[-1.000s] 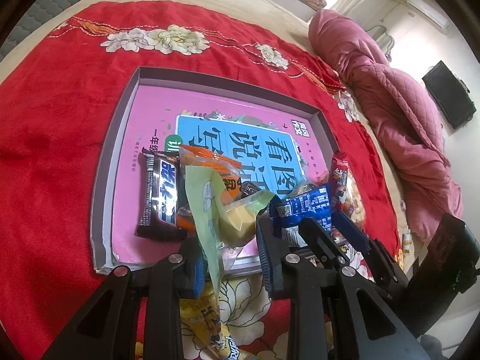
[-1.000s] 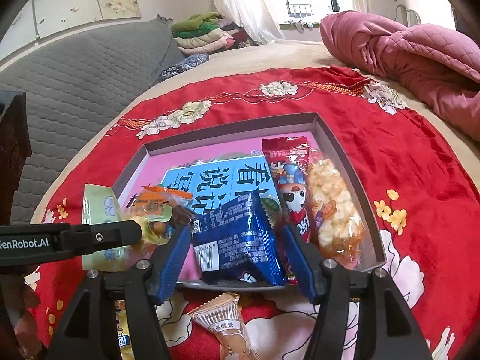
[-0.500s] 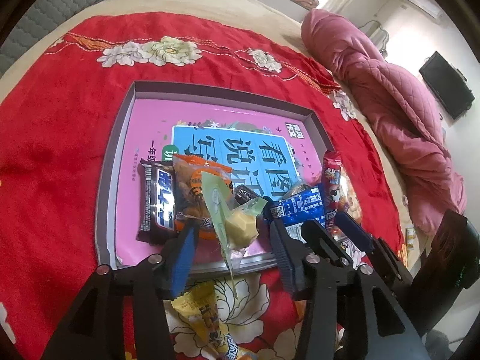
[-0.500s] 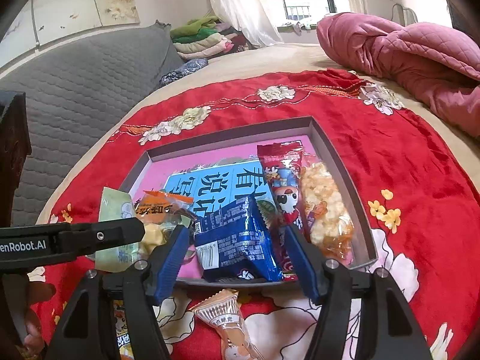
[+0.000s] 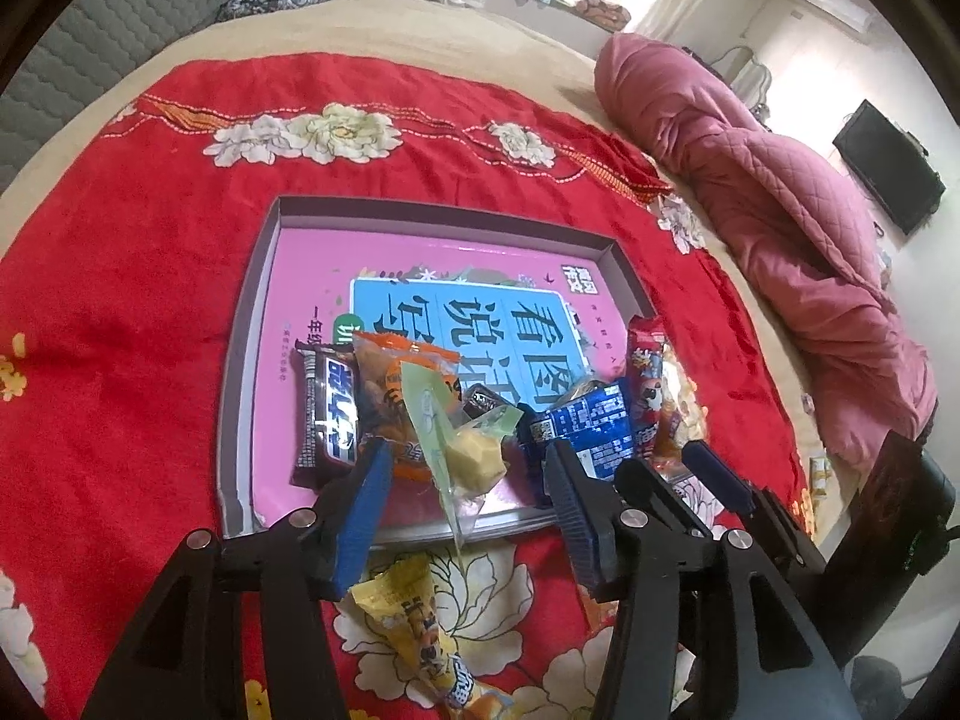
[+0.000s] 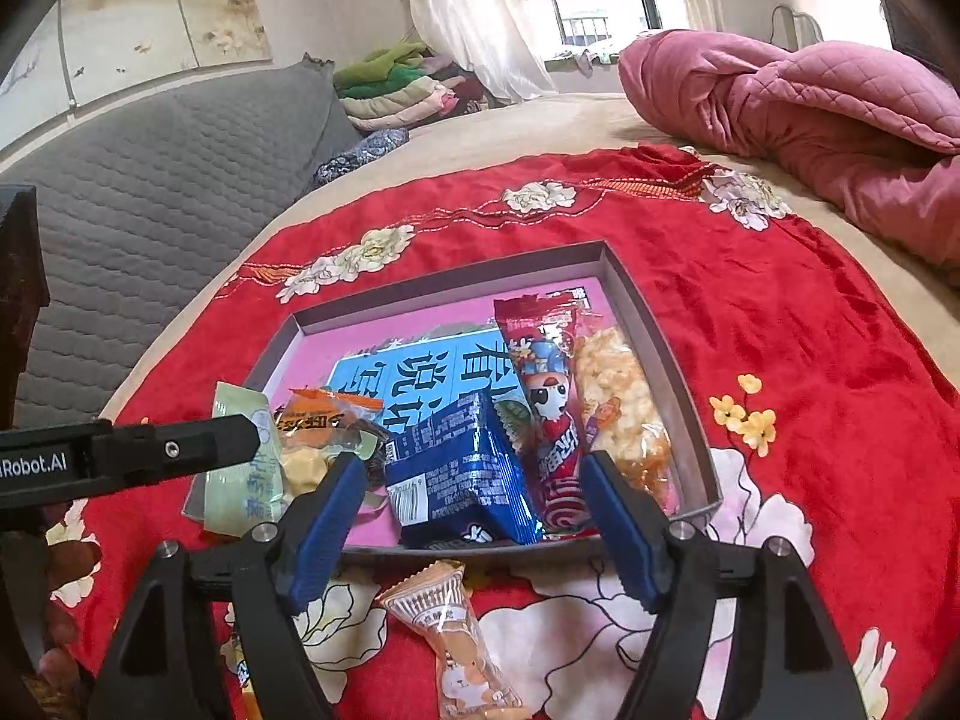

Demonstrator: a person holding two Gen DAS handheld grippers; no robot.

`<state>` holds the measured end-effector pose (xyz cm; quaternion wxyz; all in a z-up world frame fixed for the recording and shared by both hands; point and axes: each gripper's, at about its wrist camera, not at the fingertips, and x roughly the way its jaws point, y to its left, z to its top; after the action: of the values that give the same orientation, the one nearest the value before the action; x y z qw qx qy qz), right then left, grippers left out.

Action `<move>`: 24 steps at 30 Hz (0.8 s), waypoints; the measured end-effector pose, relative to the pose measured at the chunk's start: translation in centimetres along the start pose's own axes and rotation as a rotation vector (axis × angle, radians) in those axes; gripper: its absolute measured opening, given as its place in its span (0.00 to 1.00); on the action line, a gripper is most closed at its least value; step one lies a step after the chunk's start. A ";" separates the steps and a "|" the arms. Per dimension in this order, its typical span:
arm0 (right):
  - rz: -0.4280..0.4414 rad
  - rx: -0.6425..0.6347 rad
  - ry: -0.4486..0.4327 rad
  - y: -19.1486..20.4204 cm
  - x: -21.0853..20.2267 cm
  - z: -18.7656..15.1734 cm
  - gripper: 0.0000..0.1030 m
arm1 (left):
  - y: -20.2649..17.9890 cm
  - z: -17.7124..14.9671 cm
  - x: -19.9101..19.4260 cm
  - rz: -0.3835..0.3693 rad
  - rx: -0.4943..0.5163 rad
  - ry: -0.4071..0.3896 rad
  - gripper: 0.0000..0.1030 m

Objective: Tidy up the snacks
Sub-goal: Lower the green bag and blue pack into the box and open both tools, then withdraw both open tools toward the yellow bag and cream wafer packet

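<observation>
Left claw [image 5: 465, 480] now spread wide, pulled back from the green cake packet [image 5: 447, 426] in the tray [image 5: 240, 360]

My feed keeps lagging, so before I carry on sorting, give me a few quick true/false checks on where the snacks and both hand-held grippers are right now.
1. The blue snack packet lies inside the box. True.
2. The left hand-held gripper is clamped shut on the chocolate bar. False: its jaws are spread wide, and the bar lies in the box, outside them.
3. A yellow snack packet lies on the red cloth, outside the box. True.
4. The popcorn bag sits at the box's left wall. False: it lies along the right wall, beside the red panda packet.
5. The right hand-held gripper is open. True.
</observation>
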<state>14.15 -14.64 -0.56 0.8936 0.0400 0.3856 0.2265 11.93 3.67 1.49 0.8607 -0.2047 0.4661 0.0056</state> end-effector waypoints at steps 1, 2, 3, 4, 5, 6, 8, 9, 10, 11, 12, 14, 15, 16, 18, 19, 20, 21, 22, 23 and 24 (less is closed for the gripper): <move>0.000 0.000 0.000 0.0 -0.1 0.0 0.72 | 0.0 0.0 -0.1 0.001 -0.001 -0.001 0.54; 0.000 -0.002 -0.002 0.0 -0.3 0.0 0.72 | 0.0 0.0 -0.3 0.000 -0.003 -0.003 0.54; 0.000 -0.002 -0.002 -0.1 -0.5 0.0 0.73 | 0.0 -0.1 -0.5 -0.001 -0.003 -0.003 0.54; -0.001 -0.002 -0.001 -0.1 -0.7 -0.1 0.73 | 0.0 -0.1 -0.7 0.000 -0.003 -0.005 0.54; -0.001 -0.002 -0.001 -0.1 -0.8 -0.1 0.75 | 0.0 -0.2 -1.0 0.001 -0.003 -0.009 0.54; -0.001 -0.001 0.001 -0.2 -1.0 -0.2 0.77 | 0.0 -0.2 -1.2 0.001 -0.002 -0.010 0.54; -0.001 -0.001 0.005 -0.1 -1.4 -0.3 0.77 | 0.0 -0.4 -1.8 0.004 -0.005 -0.010 0.54; -0.001 -0.001 0.006 -0.2 -1.6 -0.4 0.77 | 0.0 -0.4 -2.0 0.005 -0.006 -0.010 0.54; -0.001 -0.002 0.008 -0.2 -1.8 -0.5 0.77 | 0.1 -0.6 -2.3 0.010 -0.010 -0.010 0.54; -0.001 -0.004 0.010 -0.2 -2.0 -0.6 0.77 | 0.2 -0.7 -2.5 0.015 -0.013 -0.007 0.54; -0.002 -0.004 0.012 -0.2 -2.1 -0.6 0.77 | 0.3 -0.7 -2.6 0.016 -0.015 -0.004 0.54; -0.003 0.002 0.023 -0.1 -2.5 -0.9 0.78 | 0.6 -1.0 -2.9 0.023 -0.028 0.004 0.54; 0.000 0.003 0.031 -0.1 -2.6 -1.0 0.78 | 0.7 -1.2 -2.9 0.023 -0.033 0.008 0.54; 0.000 0.003 0.037 -0.2 -2.6 -1.1 0.78 | 0.9 -1.5 -3.0 0.022 -0.044 0.014 0.54; -0.009 0.000 0.056 -0.1 -2.8 -1.6 0.78 | 1.2 -2.0 -3.0 0.024 -0.054 0.030 0.54; -0.008 0.001 0.067 -0.1 -2.8 -1.8 0.78 | 1.2 -2.3 -2.9 0.026 -0.053 0.040 0.54; -0.005 0.005 0.080 -0.1 -2.9 -2.0 0.78 | 1.2 -2.5 -2.8 0.027 -0.051 0.047 0.54; -0.004 0.007 0.089 -0.1 -2.9 -2.2 0.78 | 1.2 -2.7 -2.8 0.028 -0.047 0.054 0.54; -0.005 0.007 0.095 -0.1 -3.0 -2.3 0.78 | 1.2 -3.0 -2.7 0.031 -0.045 0.063 0.54; -0.009 0.008 0.100 -0.2 -3.1 -2.5 0.78 | 1.2 -3.2 -2.6 0.034 -0.044 0.069 0.54; -0.010 0.007 0.106 -0.2 -3.2 -2.5 0.78 | 1.2 -3.5 -2.6 0.037 -0.045 0.075 0.54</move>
<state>10.51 -16.50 -0.23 0.8729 0.0292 0.4332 0.2224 7.45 4.03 1.47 0.8376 -0.2154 0.5014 0.0242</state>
